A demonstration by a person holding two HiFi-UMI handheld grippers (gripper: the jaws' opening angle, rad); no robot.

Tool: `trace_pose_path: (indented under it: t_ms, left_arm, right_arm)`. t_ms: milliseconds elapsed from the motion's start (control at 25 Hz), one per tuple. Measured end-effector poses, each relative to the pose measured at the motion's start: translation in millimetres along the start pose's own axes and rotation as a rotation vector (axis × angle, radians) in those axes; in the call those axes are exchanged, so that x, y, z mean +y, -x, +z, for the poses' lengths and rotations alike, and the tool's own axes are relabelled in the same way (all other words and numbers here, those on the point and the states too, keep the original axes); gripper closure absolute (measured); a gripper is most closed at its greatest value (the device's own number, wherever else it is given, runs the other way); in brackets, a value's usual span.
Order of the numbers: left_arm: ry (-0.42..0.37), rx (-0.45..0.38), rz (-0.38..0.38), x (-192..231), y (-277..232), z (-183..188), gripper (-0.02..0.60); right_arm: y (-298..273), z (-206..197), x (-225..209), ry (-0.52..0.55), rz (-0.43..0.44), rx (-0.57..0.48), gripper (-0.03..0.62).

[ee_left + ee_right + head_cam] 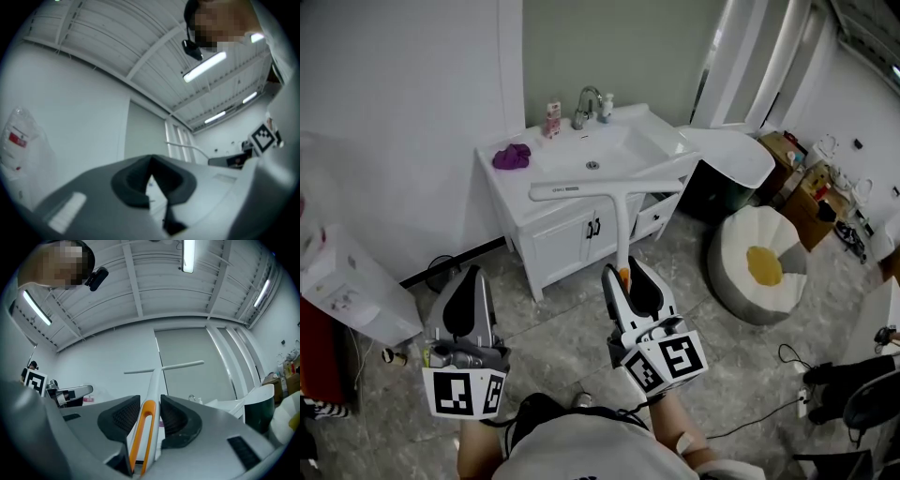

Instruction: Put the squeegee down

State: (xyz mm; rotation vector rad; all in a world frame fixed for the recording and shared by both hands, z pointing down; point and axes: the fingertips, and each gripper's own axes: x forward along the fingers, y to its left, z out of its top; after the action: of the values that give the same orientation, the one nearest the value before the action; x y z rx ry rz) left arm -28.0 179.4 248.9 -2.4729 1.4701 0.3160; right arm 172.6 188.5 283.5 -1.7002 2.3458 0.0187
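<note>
A white squeegee [622, 225] with an orange inlay in its handle points away from me, its long blade [605, 190] level in front of the vanity. My right gripper [628, 274] is shut on the handle, and in the right gripper view the dark pads [174, 418] press both sides of the squeegee [151, 394]. My left gripper [473, 278] hangs to the left at about the same height, apart from the squeegee. Its fingertips meet with nothing between them in the left gripper view [151, 161].
Ahead stands a white vanity [581, 220] with a sink, a faucet [587, 103], a small bottle [552, 118] and a purple cloth [512, 156]. At right lie a white and yellow floor cushion [759, 264], a dark bin [717, 192], boxes and floor cables. A white appliance [342, 291] stands at left.
</note>
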Motion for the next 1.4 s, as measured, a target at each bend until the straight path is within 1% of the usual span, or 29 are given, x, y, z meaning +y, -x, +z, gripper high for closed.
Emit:
trace_pose_path:
  t_ms: [160,360,480,720,960,1400]
  left_arm:
    - [-0.024,0.019,0.012,0.6,-7.9,-8.4,0.574]
    - [-0.014,0.064,0.026,7.9,-20.2,-22.7,0.574]
    - [-0.039,0.085,0.033,16.8,-31.0,-35.1,0.574]
    - [-0.044,0.121,0.014,32.4,-58.1,-54.4,0.574]
    - [-0.037,0.122,0.012,68.2,-87.4,-72.8,0.574]
    - [-0.036,0.080,0.000,157.9,-168.9,-90.0,0.574]
  right_arm:
    - [-0.7,-6.3,-9.3,0.001,-0.003,0.009,0.460]
    - [-8.7,-9.1,-22.1,0.019,-0.014,0.025,0.459]
    - [-18.4,-12.7,-27.1,0.029,-0.021,0.027,0.459]
    - [-50.7,-17.8,-36.7,0.044,-0.035,0.039,0.461]
    - [-102.4,-27.2,-40.1,0.042,-0.046,0.028,0.461]
    - [-219.0,-44.8,-44.2,0.042,-0.076,0.021,0.461]
